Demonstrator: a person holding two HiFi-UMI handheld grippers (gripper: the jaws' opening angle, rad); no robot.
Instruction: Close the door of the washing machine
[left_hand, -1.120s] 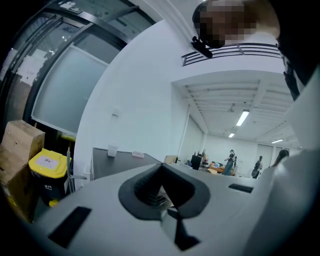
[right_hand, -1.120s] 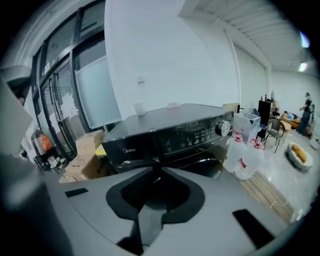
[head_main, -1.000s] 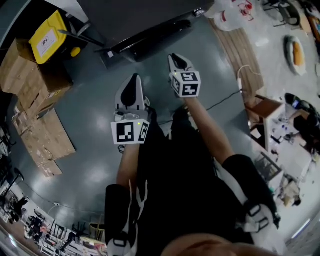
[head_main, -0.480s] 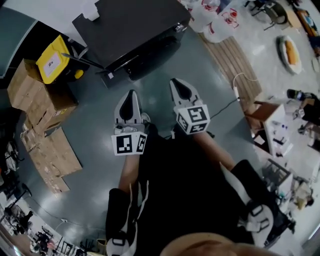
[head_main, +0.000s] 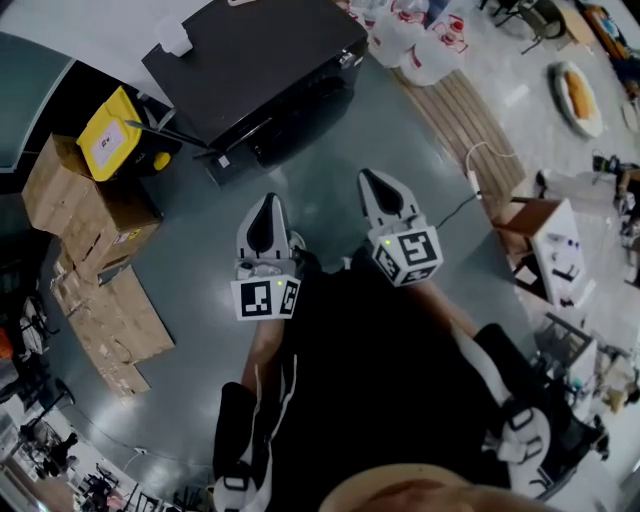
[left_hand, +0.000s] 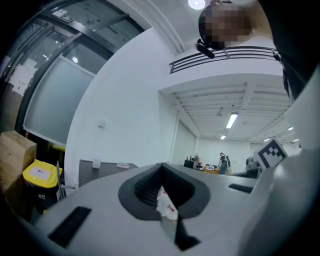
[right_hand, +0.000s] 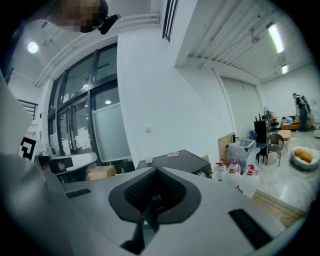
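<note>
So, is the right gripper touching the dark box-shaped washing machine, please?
Apart: the head view shows grey floor between the right gripper and the washing machine.

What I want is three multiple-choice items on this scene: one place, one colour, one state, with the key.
1. In the head view the yellow bin stands:
A) left of the washing machine
B) on top of it
C) right of it

2. The washing machine's casing is:
A) white
B) black
C) red

3. The jaws of the left gripper are:
A) together, empty
B) wide apart
C) clamped on a cloth

Key: 1 A, the bin sits off the machine's left corner; 2 B, its top shows black; 3 A, the left gripper view shows the jaws meeting with nothing held.
</note>
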